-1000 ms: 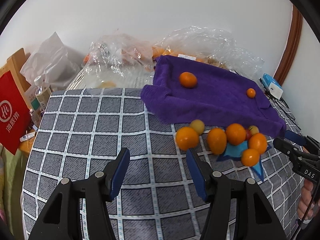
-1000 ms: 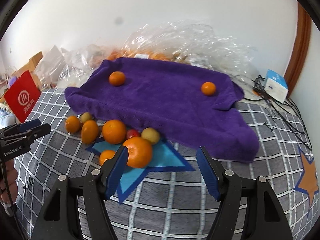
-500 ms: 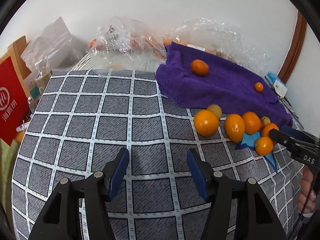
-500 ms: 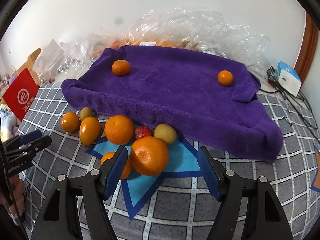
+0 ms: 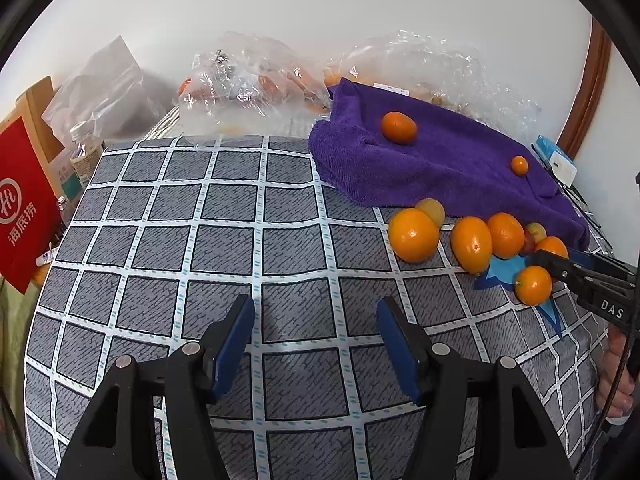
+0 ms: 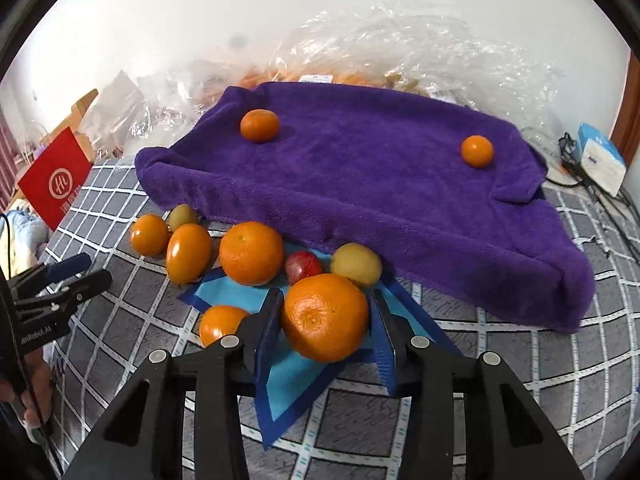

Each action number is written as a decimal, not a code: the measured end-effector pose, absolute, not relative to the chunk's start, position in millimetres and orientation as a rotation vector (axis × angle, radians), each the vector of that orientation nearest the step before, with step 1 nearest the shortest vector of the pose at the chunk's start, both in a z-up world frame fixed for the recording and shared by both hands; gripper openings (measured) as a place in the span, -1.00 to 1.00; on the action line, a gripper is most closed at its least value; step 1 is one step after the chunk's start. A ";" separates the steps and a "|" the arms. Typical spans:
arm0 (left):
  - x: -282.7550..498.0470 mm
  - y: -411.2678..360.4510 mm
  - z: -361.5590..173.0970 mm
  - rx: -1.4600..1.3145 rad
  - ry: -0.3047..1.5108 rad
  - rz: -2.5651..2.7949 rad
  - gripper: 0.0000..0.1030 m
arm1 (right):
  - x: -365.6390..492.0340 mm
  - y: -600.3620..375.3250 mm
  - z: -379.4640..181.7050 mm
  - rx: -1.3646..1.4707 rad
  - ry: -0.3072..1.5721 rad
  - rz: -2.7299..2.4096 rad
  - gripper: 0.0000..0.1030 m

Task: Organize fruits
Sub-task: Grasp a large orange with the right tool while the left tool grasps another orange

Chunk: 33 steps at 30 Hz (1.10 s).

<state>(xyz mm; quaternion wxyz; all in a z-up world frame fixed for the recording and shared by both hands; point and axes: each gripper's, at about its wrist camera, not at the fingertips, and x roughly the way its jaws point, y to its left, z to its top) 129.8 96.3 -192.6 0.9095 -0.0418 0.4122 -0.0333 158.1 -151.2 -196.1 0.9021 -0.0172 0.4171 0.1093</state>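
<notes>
The right tool [image 6: 325, 316] has dropped in since 1 second ago; its jaws are closing around the big orange [image 6: 325, 317] on the blue star [image 6: 288, 368]. The left tool [image 5: 315, 330], half-open, holds nothing above the checked cloth [image 5: 160, 240].

This looks like a room in a home, most likely a bedroom. The fruit lies on a soft surface under a grey checked cover [image 5: 248, 240] with star patches [image 6: 288, 380], which sags and creases like a bed rather than a bench. A purple towel [image 6: 380, 184] is spread over something at the back. Crumpled clear plastic bags [image 5: 248, 76] of groceries pile against a plain white wall [image 5: 304, 4]. At the left side stand a red paper shopping bag [image 5: 24, 208] and a plastic bottle [image 5: 84, 152]. At the right, a small white and blue box [image 6: 602, 158] sits among cables [image 6: 592, 188] near a brown wooden door frame [image 5: 588, 92]
</notes>
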 end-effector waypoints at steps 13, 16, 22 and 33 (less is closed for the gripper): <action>130.2 92.9 -194.7 -0.063 0.859 -0.084 0.34 | 131.4 -196.3 -197.7 -0.015 0.858 0.191 -0.18; 129.8 93.9 -194.8 -0.066 0.858 -0.086 0.35 | 130.0 -198.8 -201.3 -0.021 0.873 0.193 -0.13; 130.1 86.8 -190.2 -0.041 0.893 -0.086 0.26 | 121.4 -201.7 -197.7 -0.045 0.845 0.195 -0.19; 171.9 44.0 -174.4 -0.057 0.931 -0.179 0.21 | 124.8 -231.8 -196.6 -0.002 0.828 0.146 -0.19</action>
